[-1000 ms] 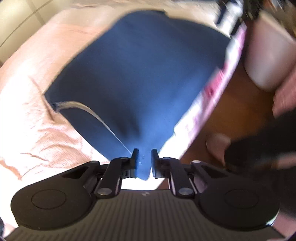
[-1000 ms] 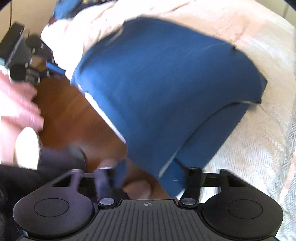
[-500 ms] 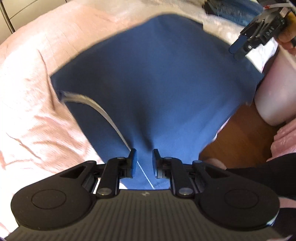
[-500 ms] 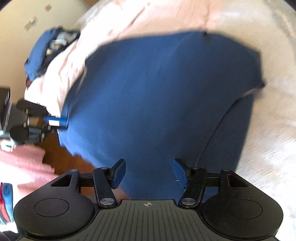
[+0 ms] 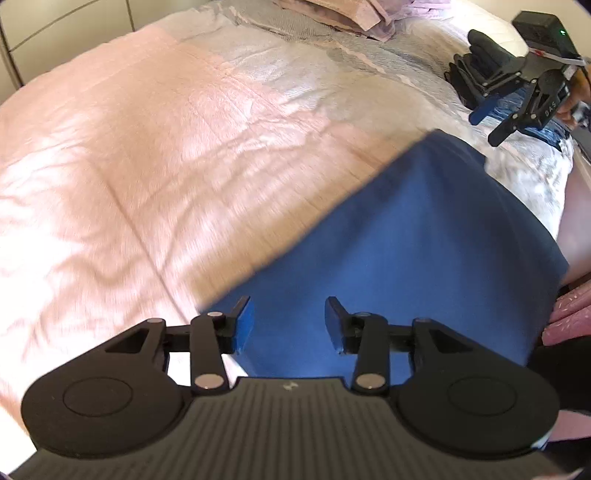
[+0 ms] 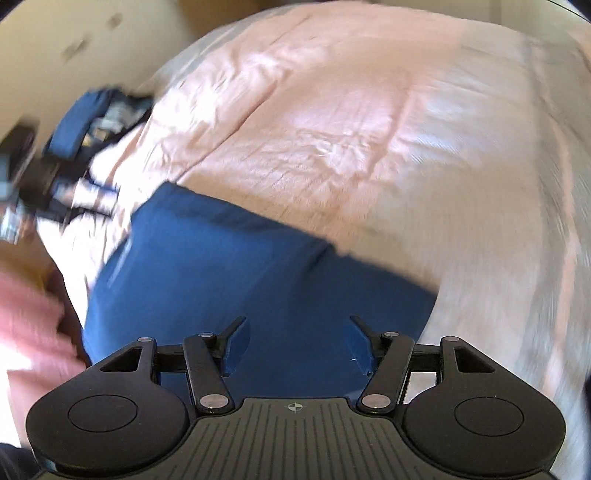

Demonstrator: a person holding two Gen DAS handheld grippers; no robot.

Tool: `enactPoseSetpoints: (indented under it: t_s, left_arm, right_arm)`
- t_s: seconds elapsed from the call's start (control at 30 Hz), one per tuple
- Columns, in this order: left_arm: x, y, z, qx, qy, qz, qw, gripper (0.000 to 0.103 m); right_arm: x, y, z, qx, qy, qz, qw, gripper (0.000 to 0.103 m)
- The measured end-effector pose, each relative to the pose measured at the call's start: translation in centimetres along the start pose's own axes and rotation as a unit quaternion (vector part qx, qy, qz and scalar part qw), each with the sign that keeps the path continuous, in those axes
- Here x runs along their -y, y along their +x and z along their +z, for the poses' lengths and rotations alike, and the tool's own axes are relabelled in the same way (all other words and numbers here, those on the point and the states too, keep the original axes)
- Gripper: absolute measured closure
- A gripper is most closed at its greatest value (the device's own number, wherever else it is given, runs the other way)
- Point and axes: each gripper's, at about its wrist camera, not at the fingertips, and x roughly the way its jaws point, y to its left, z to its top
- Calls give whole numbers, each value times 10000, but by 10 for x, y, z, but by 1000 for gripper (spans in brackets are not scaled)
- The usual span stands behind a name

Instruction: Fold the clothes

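my left gripper (image 5: 288,325) is opening above the blue garment (image 5: 406,240) — nothing pinched between its jaws. my right gripper (image 6: 295,343) hangs wide, gripping nothing either. the garment lies flat on the pink bedspread (image 5: 147,147), at the bed's near edge.

A wide bed (image 5: 147,155) covered in a rumpled pale pink spread (image 6: 332,122) fills most of both views, dappled with bright light. Folded pinkish bedding (image 5: 332,14) sits at the top of the left view. A cream wall (image 6: 74,40) shows at the right view's upper left, and brown wooden floor (image 6: 22,262) at its left edge.
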Motion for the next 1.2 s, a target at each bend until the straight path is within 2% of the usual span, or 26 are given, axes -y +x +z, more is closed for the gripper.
enactPoseSetpoints:
  t_s: [0.1, 0.23, 0.33, 0.43, 0.47, 0.53, 0.57, 0.6, 0.7, 0.77, 0.8, 0.9, 1.1, 1.13, 1.2]
  left_arm:
    - [-26, 32, 30, -238, -22, -416, 9988, 62]
    - [-40, 76, 53, -755, 342, -849, 9929, 57]
    - [-42, 102, 59, -1137, 590, -1179, 9847, 54]
    - [-48, 119, 58, -1491, 427, -1495, 9765, 54]
    - [-50, 122, 56, -1599, 362, -1558, 9741, 56]
    - [-51, 125, 51, -1765, 255, -1685, 9694, 81]
    - [-50, 123, 50, -1789, 305, -1643, 9696, 85]
    - [-47, 117, 47, -1770, 407, -1578, 9706, 89]
    - [-48, 102, 37, -1684, 340, -1379, 9754, 90]
    - [-50, 98, 28, -1647, 147, -1339, 9771, 90]
    - [-50, 97, 26, -1622, 106, -1321, 9778, 90]
    - [-48, 94, 25, -1581, 72, -1269, 9792, 91]
    - [-47, 89, 25, -1707, 314, -1030, 9794, 91]
    - [-49, 86, 24, -1752, 315, -968, 9792, 97]
    - [-55, 81, 18, -1951, 436, -697, 9773, 101]
  right_arm:
    - [32, 25, 31, -412, -364, 311, 9980, 42]
    - [64, 62, 63, -1092, -921, 864, 9860, 42]
    - [75, 95, 79, -1752, -1208, 1349, 9677, 42]
    - [79, 128, 85, -2356, -1346, 1922, 9431, 42]
    - [79, 136, 84, -2500, -1368, 2044, 9365, 42]
    - [81, 147, 82, -2712, -1351, 2166, 9281, 42]
    - [83, 151, 80, -2791, -1307, 2185, 9259, 54]
    - [87, 150, 78, -2839, -1248, 2187, 9252, 76]
    - [113, 128, 71, -2756, -1034, 2256, 9287, 88]
    - [135, 116, 59, -2794, -868, 2065, 9337, 90]
    - [144, 113, 50, -2843, -778, 1937, 9357, 99]
    - [152, 104, 34, -2759, -470, 1884, 9414, 99]
    - [144, 90, 33, -2538, -542, 1452, 9547, 99]
    - [145, 89, 33, -2534, -545, 1353, 9563, 99]
    - [143, 88, 32, -2514, -604, 1183, 9587, 99]
